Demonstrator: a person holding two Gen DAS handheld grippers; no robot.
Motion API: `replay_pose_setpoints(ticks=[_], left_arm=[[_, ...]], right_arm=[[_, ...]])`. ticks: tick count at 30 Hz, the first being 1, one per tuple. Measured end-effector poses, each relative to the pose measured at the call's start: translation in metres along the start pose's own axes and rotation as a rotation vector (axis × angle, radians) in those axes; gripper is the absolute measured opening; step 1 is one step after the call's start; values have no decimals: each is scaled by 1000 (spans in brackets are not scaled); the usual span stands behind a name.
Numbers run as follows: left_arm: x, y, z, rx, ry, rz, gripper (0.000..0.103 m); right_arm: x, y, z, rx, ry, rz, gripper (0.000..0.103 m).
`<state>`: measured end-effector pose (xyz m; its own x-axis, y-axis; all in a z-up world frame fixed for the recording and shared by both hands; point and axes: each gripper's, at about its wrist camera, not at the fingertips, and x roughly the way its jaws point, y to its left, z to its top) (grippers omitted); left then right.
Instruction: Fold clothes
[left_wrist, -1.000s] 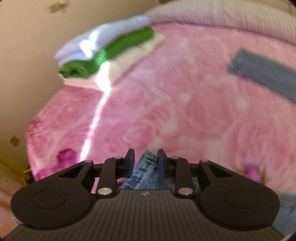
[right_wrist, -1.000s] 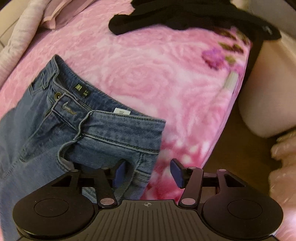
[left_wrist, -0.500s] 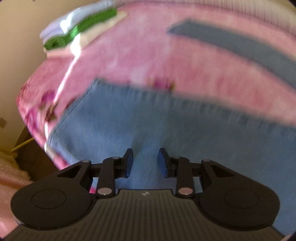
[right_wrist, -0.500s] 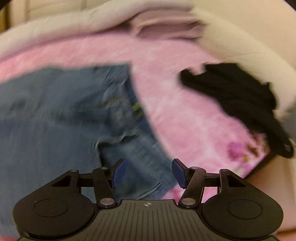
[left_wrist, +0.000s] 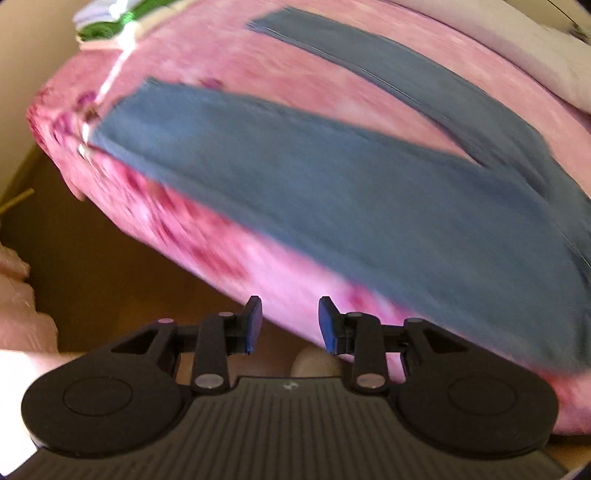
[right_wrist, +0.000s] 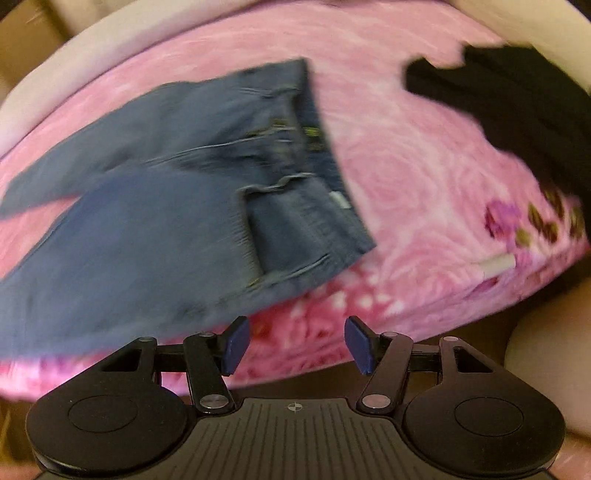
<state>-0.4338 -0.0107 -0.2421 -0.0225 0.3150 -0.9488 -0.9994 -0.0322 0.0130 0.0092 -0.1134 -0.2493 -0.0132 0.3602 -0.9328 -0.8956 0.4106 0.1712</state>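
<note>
Jeans (right_wrist: 177, 206) spread flat along the near edge of the pink-blanketed bed (right_wrist: 424, 177), legs splayed. Left gripper (left_wrist: 290, 325) jaws parted after closing slightly, nothing between; right gripper (right_wrist: 295, 345) just widened, empty. Black garment (right_wrist: 517, 107) toward far-right corner.

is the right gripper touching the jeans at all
Apart. In the right wrist view the right gripper has open jaws with only pink blanket between them; the jeans lie beyond the fingertips.
</note>
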Motion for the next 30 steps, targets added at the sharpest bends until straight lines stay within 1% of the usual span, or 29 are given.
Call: replay_pose_setpoints(ticks=[1,3,5,6,9,13,22,30], left_arm=[[-13,-13,-12,13,7,-16,29],[-42,-35,-29,70,-8,-35,29],[-74,-54,-43,130,-48,-30,31],[-87,-59,-48,150,-73,-24,34],[-123,-64,-63,170,-141,-13,37],[-153,-63,-81,157,-186,-15,39],[-180,-65,-121,175,-200,-12,39],[-188,-61,-140,186,-194,-10,39]], right_arm=[[-11,7,-6,-33,0,23,60],[-35,17,-14,-89,0,72,60],[-55,26,-20,-147,-2,87,60],[-64,28,-22,-170,-7,94,60],[-85,31,-32,-214,-8,102,60],[-110,33,-46,-255,0,108,60],[-128,42,-81,-318,33,134,60],[-143,45,-90,-340,10,130,60]])
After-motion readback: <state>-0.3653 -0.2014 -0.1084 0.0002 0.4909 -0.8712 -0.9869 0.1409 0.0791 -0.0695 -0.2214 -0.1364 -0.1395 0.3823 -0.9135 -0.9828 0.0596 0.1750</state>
